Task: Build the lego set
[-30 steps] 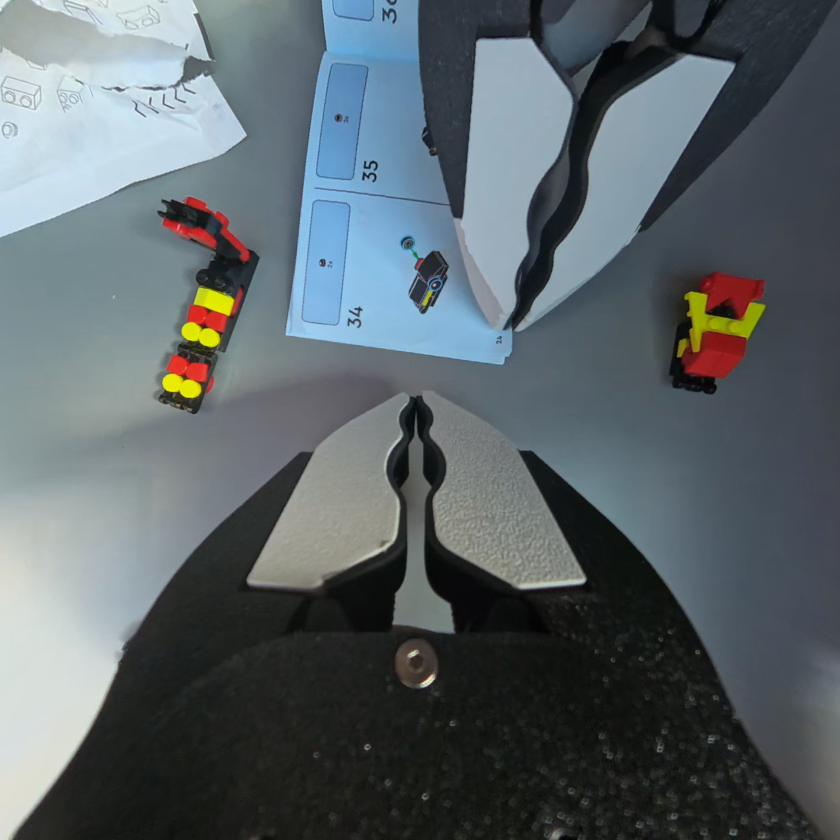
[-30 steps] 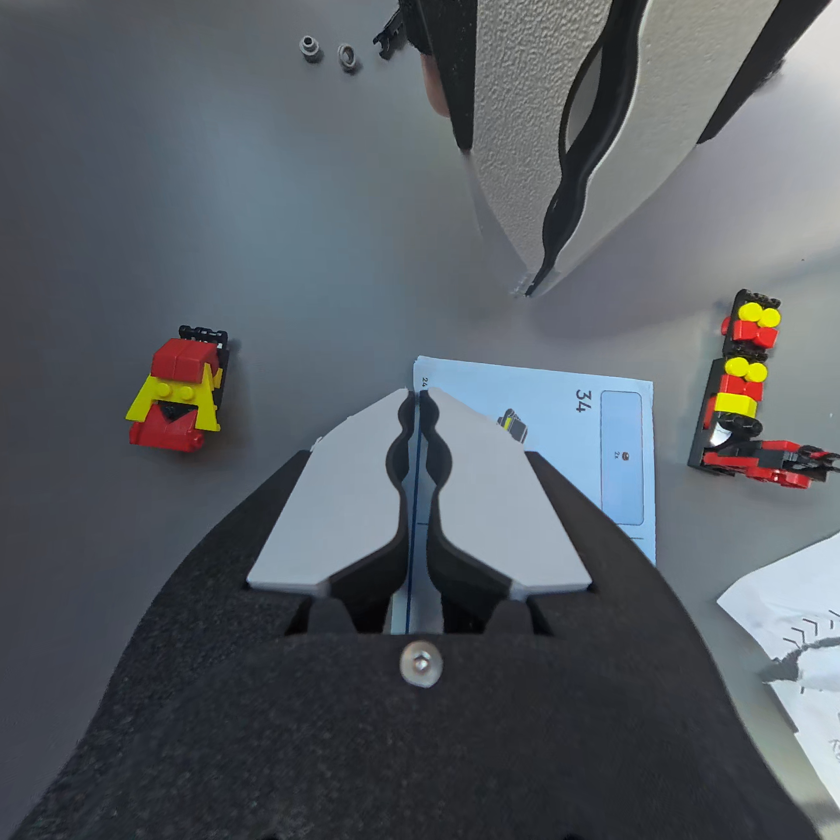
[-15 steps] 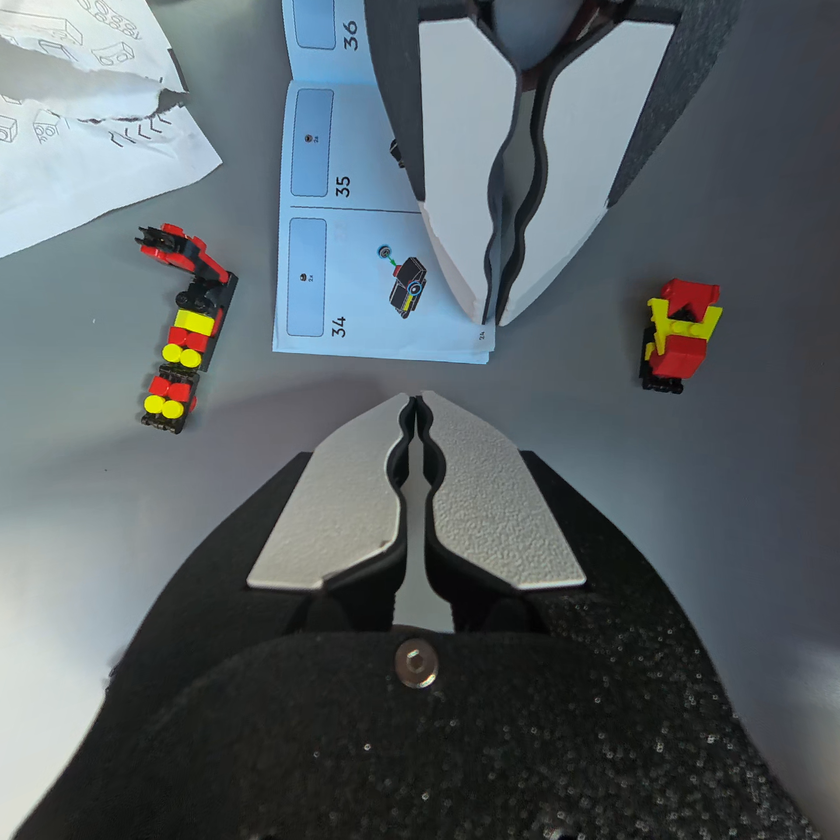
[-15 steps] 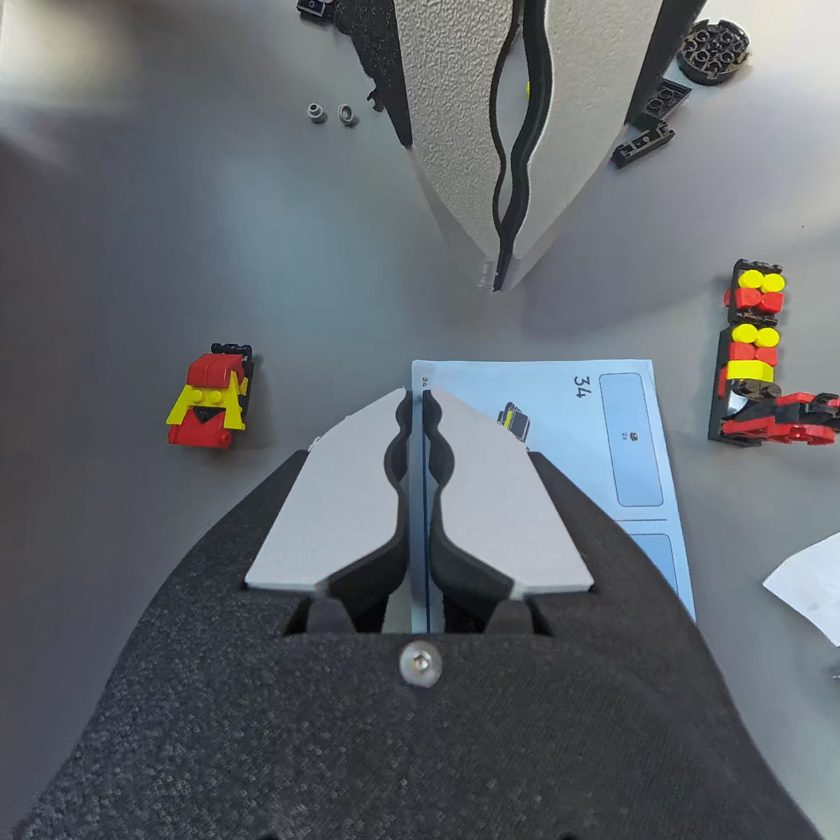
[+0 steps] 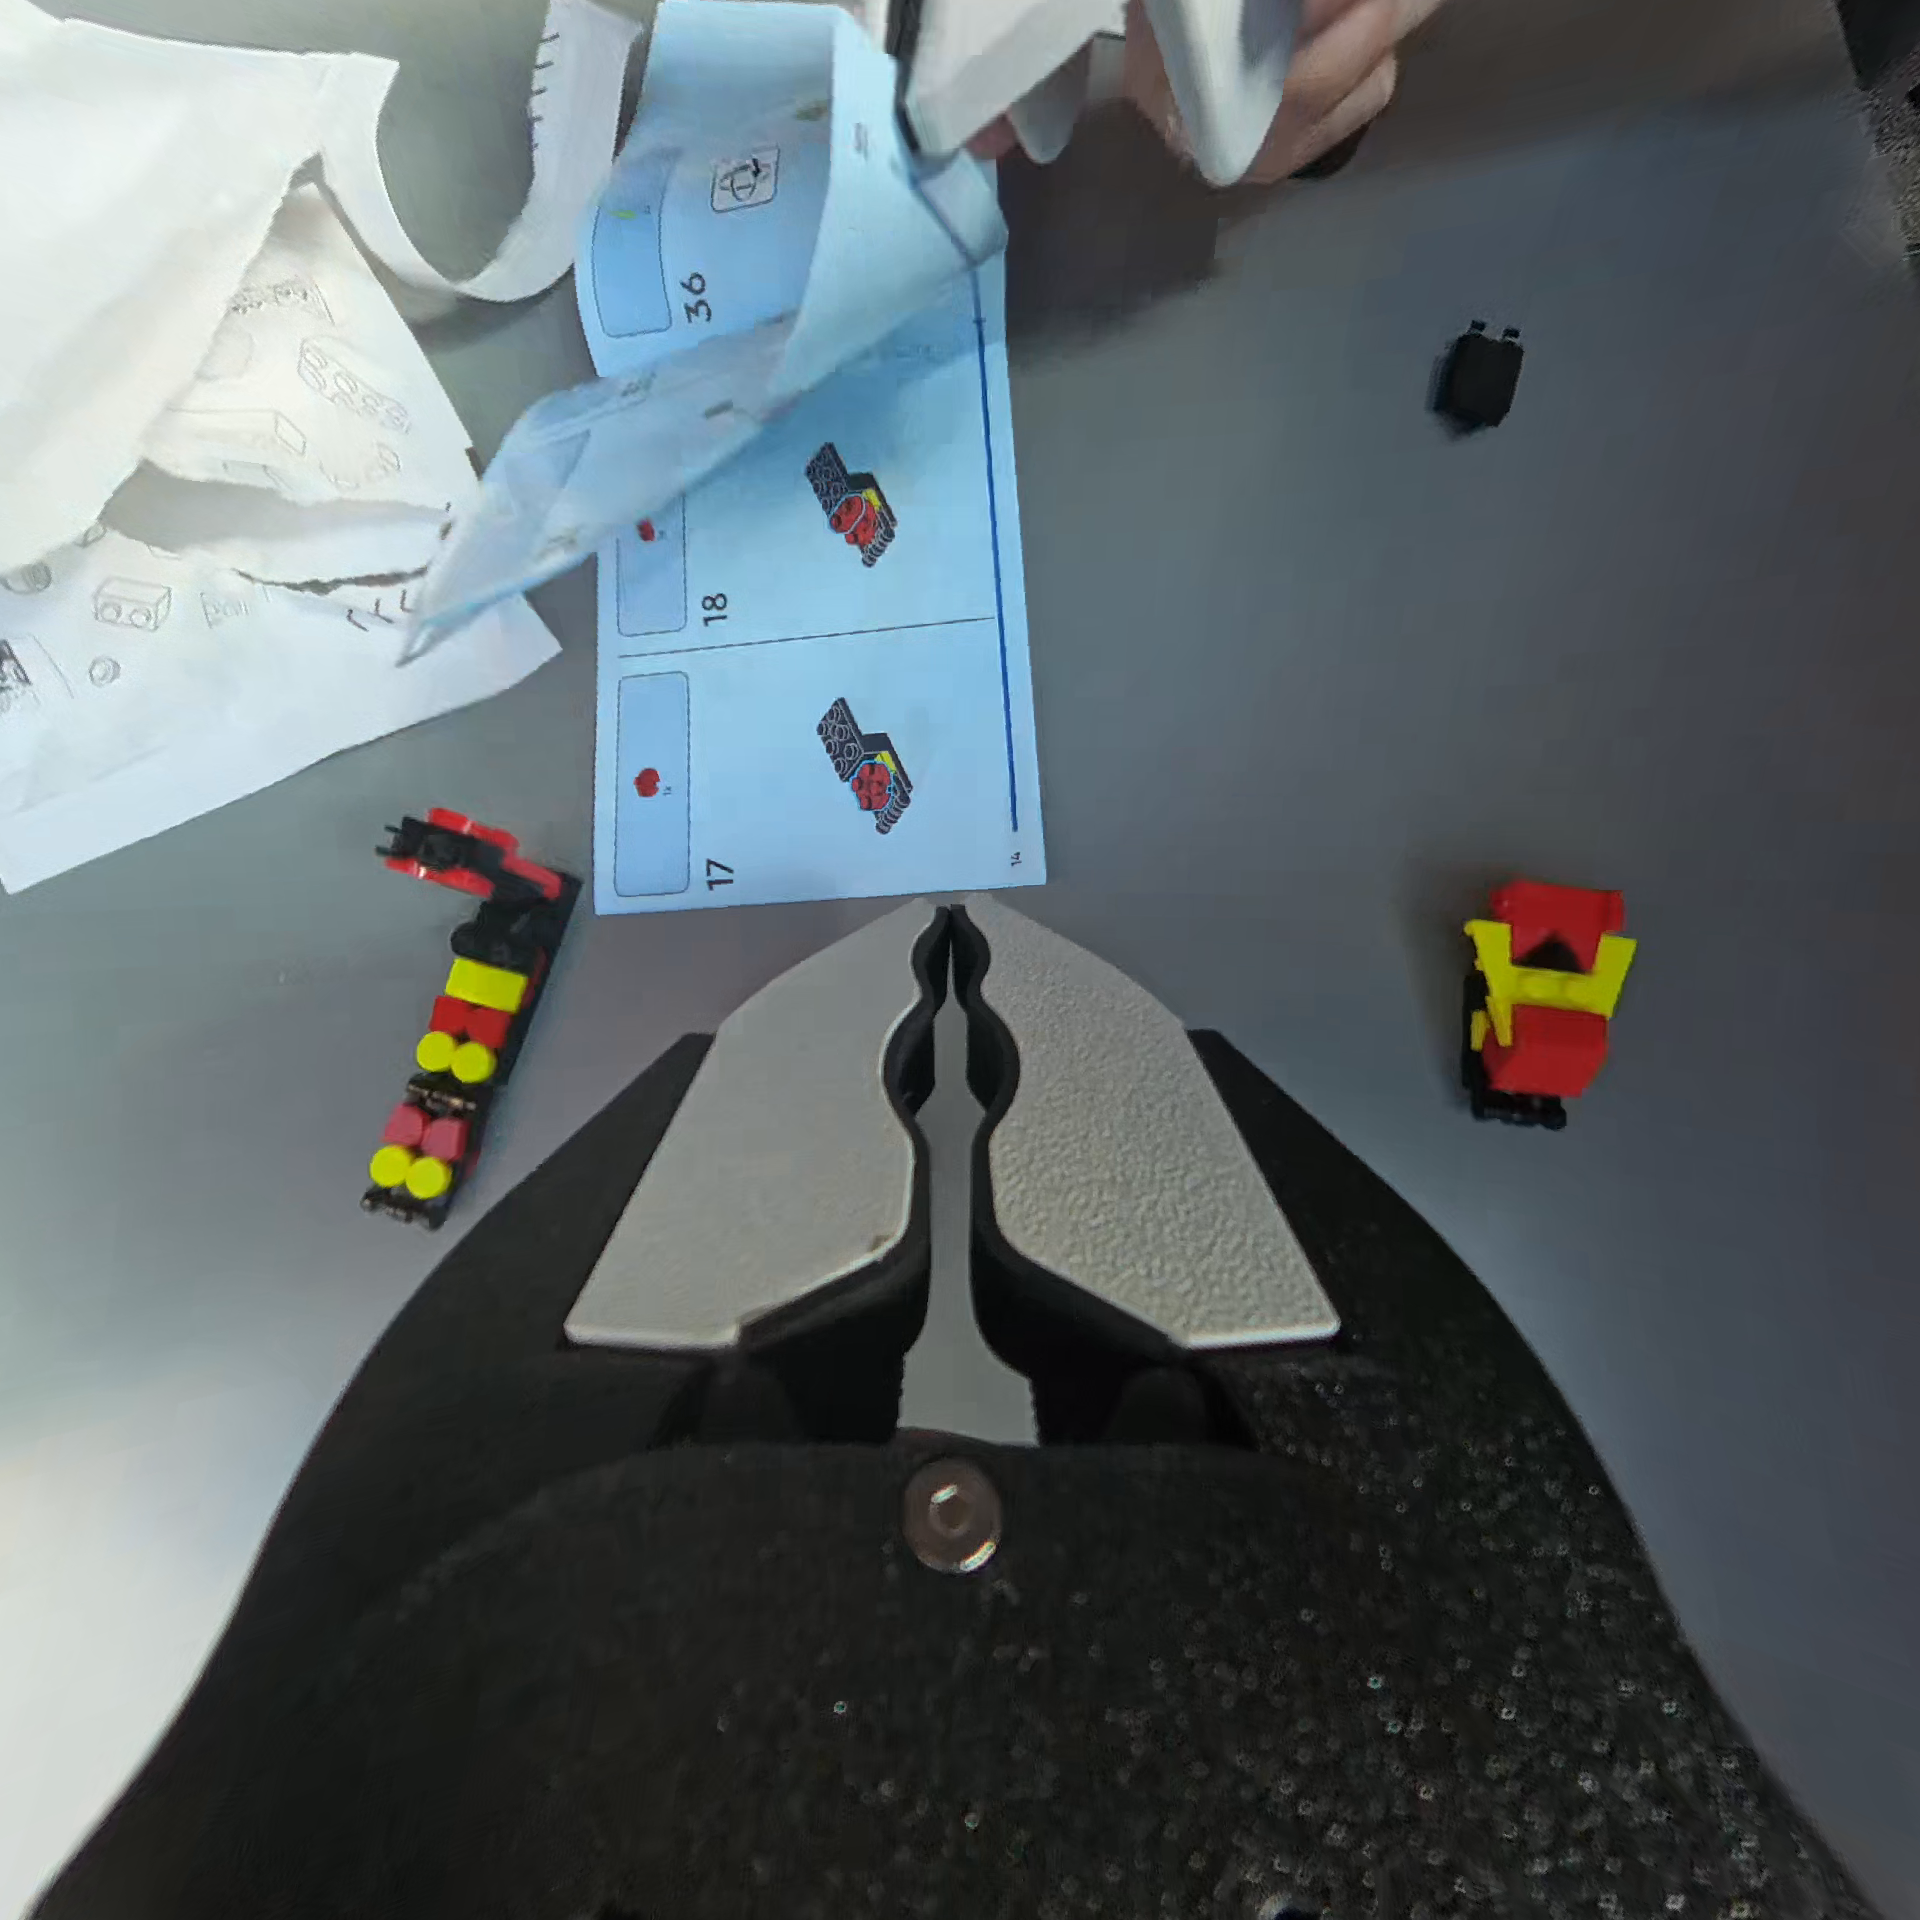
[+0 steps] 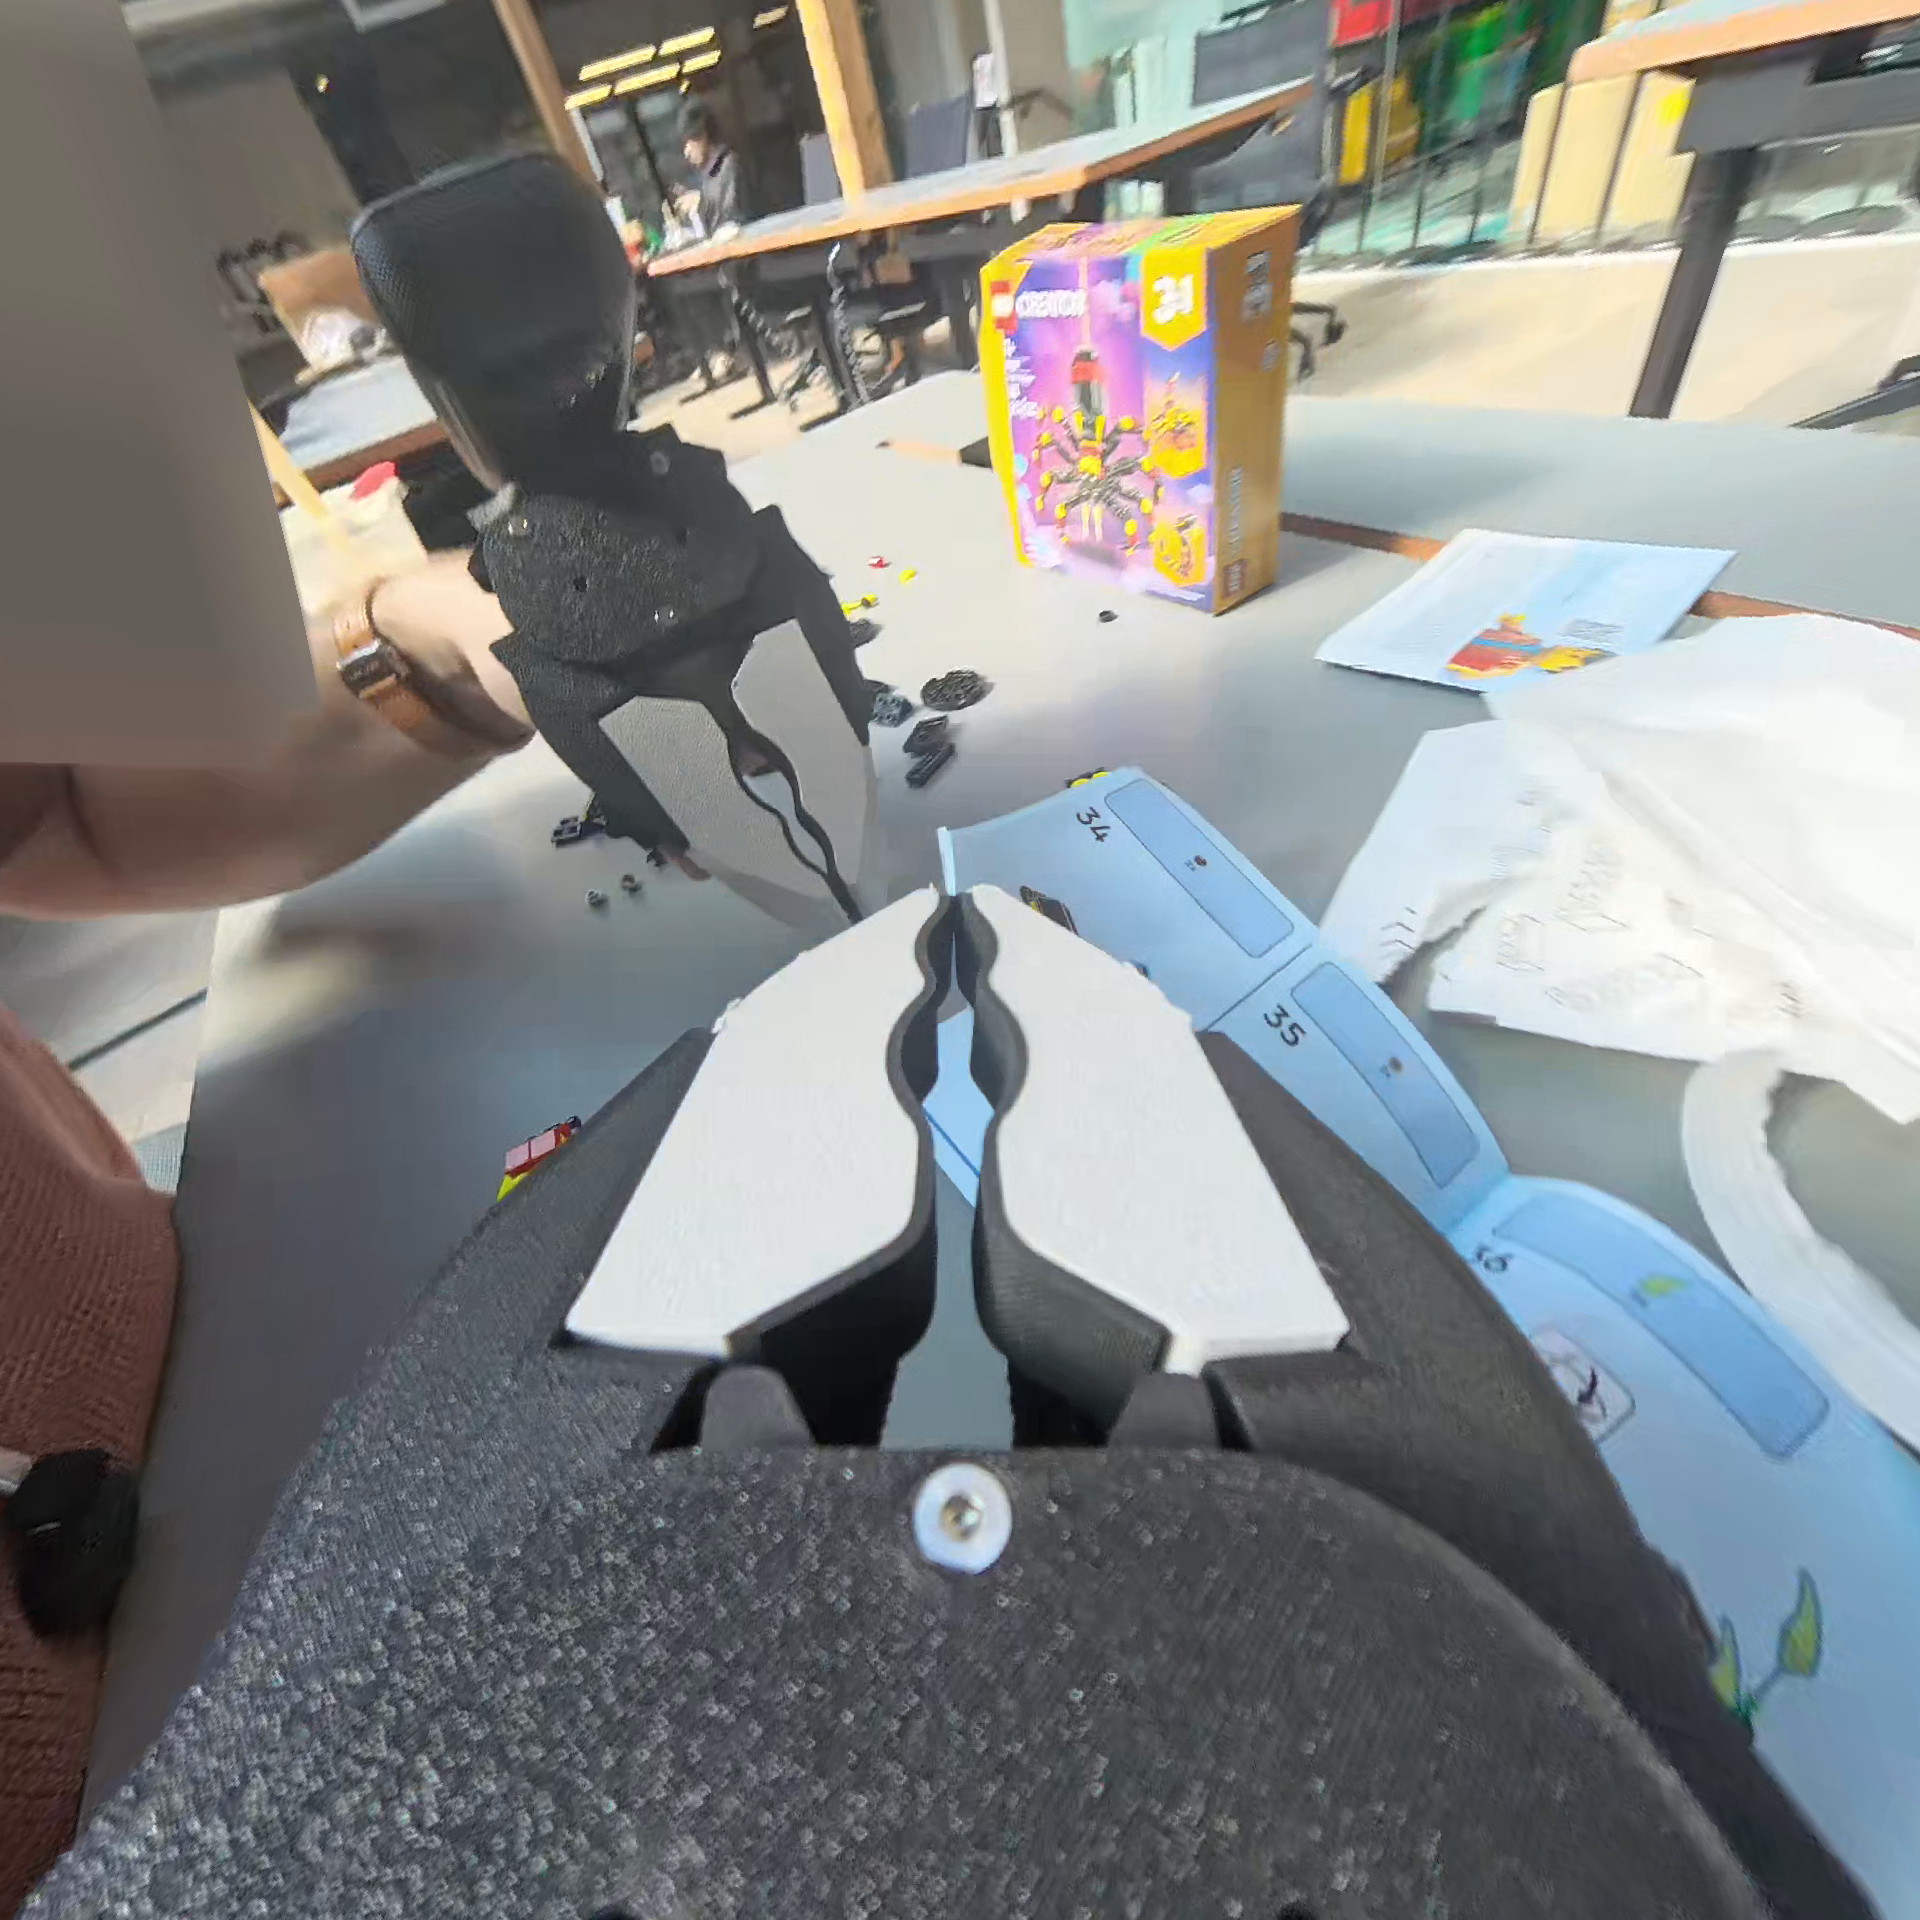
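Observation:
The blue instruction booklet [image 5: 831,727] lies open on the grey table, with several pages curled up at its far end. My right gripper [image 6: 954,904] is shut on those lifted pages [image 6: 1195,935]; it shows blurred at the top of the left wrist view [image 5: 925,135]. My left gripper [image 5: 951,914] is shut and empty, its tips at the booklet's near edge; it also shows in the right wrist view [image 6: 847,904]. A long red, yellow and black lego assembly [image 5: 457,1029] lies left of it. A small red and yellow assembly [image 5: 1543,1003] lies to the right.
Torn white paper bags [image 5: 208,468] lie at the far left. A black piece [image 5: 1475,379] sits at the far right. The lego box [image 6: 1138,395], a second booklet [image 6: 1517,613] and loose black pieces [image 6: 935,717] lie farther off. A person's arm with a watch [image 6: 364,655] holds the left gripper. My hands' fingertips stand some 10 cm from each other. The black piece [image 5: 1475,379] is about 15 cm from my right fingertips.
My right gripper has risen and tilted up, lifting booklet pages with it; an earlier spread now lies open. My left gripper has moved closer to the booklet's near edge.

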